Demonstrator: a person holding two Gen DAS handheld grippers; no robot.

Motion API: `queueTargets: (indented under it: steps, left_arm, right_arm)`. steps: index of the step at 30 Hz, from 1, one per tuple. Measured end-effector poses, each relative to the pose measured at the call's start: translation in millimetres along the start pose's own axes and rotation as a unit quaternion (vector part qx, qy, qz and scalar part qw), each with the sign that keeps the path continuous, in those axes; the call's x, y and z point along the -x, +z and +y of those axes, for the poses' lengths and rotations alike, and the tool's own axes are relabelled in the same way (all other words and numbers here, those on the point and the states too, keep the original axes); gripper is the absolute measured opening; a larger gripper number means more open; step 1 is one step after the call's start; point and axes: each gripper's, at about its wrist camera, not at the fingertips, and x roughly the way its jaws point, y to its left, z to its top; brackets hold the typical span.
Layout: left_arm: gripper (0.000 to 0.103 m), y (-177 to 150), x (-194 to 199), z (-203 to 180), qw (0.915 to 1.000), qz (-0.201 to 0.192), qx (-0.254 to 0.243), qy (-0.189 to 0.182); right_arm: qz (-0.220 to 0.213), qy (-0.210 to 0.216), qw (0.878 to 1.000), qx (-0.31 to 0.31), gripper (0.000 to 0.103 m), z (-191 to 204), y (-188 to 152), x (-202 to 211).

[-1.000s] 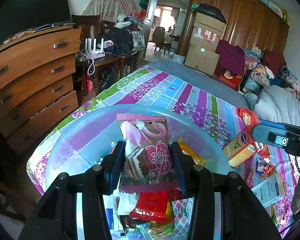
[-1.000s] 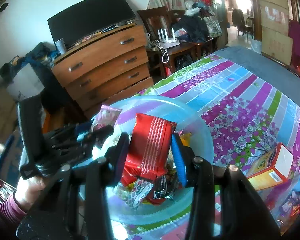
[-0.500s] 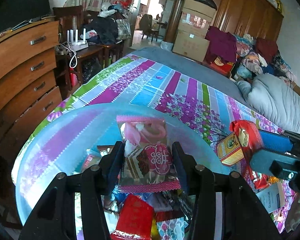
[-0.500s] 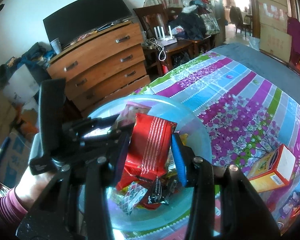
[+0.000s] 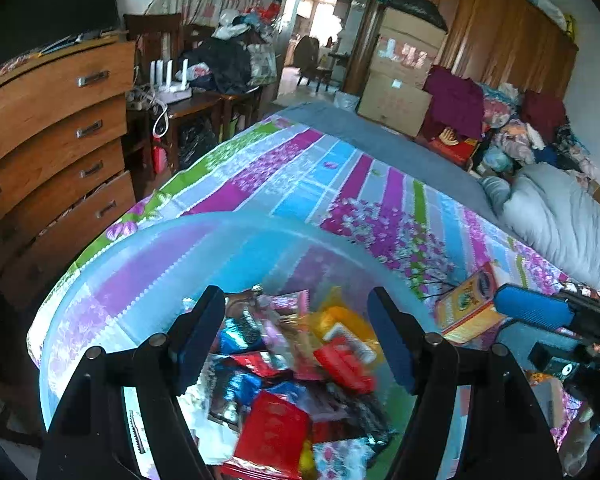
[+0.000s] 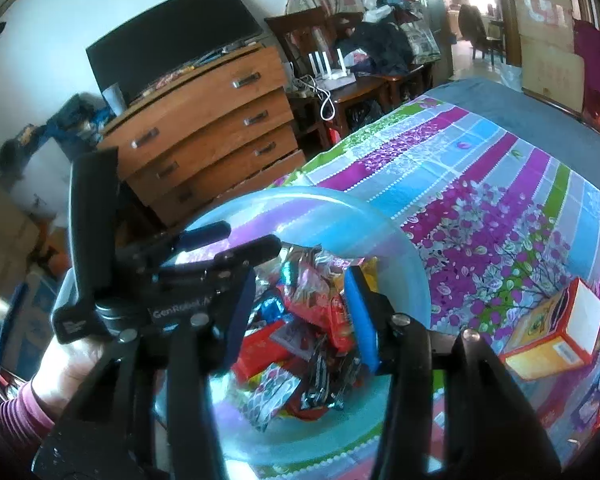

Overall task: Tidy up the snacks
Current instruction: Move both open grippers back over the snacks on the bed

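Note:
A translucent blue bowl [image 5: 220, 220] [image 6: 308, 196] stands on the striped floral bedspread and holds a heap of snack packets [image 5: 300, 368] [image 6: 300, 344]. My left gripper [image 5: 296, 300] hangs over the heap; its jaws are opening and nothing is between them. It also shows in the right wrist view as the left gripper [image 6: 246, 238], held by a hand [image 6: 60, 360] over the bowl's left rim. My right gripper [image 6: 302, 280] is above the heap, its jaws opening too. Blurred red packets lie below its pads, which press on nothing. Its blue finger [image 5: 532, 312] reaches in from the right.
An orange and yellow box [image 5: 468, 312] [image 6: 552, 332] lies on the bedspread right of the bowl, with small packets near it. A wooden dresser [image 5: 52, 140] [image 6: 212, 128] stands close on the left. A grey blanket [image 5: 560, 220] is bunched at the far right.
The left jaws spread apart and the pink flamingo packet dropped into the heap. The right jaws widened and the red striped packet fell out of them into the bowl.

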Motion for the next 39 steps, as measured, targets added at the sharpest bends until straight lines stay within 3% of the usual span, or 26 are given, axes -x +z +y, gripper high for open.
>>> queueTargets:
  steps: [4,9,14,17,22,25,29,31,39]
  left_arm:
    - [0.075,-1,20,-19,0.9997,-0.019,-0.011,-0.011]
    - [0.077,-10,47,-56,0.9975,-0.040,-0.035,-0.046]
    - [0.077,-28,70,-109,0.9914,-0.044,-0.078,-0.095]
    - [0.081,-49,80,-149,0.9840,-0.038,-0.108,-0.137]
    - [0.082,-93,78,-220,0.9647,0.000,-0.165,-0.205]
    - [0.082,-120,70,-256,0.9546,0.035,-0.189,-0.227]
    - [0.082,-150,62,-292,0.9400,0.075,-0.217,-0.252]
    - [0.082,-162,59,-304,0.9349,0.093,-0.229,-0.255]
    - [0.082,-195,48,-336,0.9168,0.153,-0.249,-0.272]
  right_arm:
    - [-0.021,0.007,1.000,-0.002,0.048,-5,-19,32]
    - [-0.043,-0.018,0.998,-0.035,0.055,-35,-68,91]
    - [-0.056,-0.101,0.991,-0.067,0.055,-80,-141,176]
    - [-0.045,-0.172,0.978,-0.108,0.065,-119,-196,233]
    - [0.012,-0.294,0.933,-0.205,0.066,-187,-295,306]
    - [0.048,-0.315,0.916,-0.244,0.066,-206,-341,323]
    - [0.109,-0.314,0.912,-0.241,0.066,-216,-379,314]
    - [0.148,-0.304,0.917,-0.214,0.066,-218,-387,303]
    - [0.278,-0.273,0.916,-0.097,0.066,-233,-408,267]
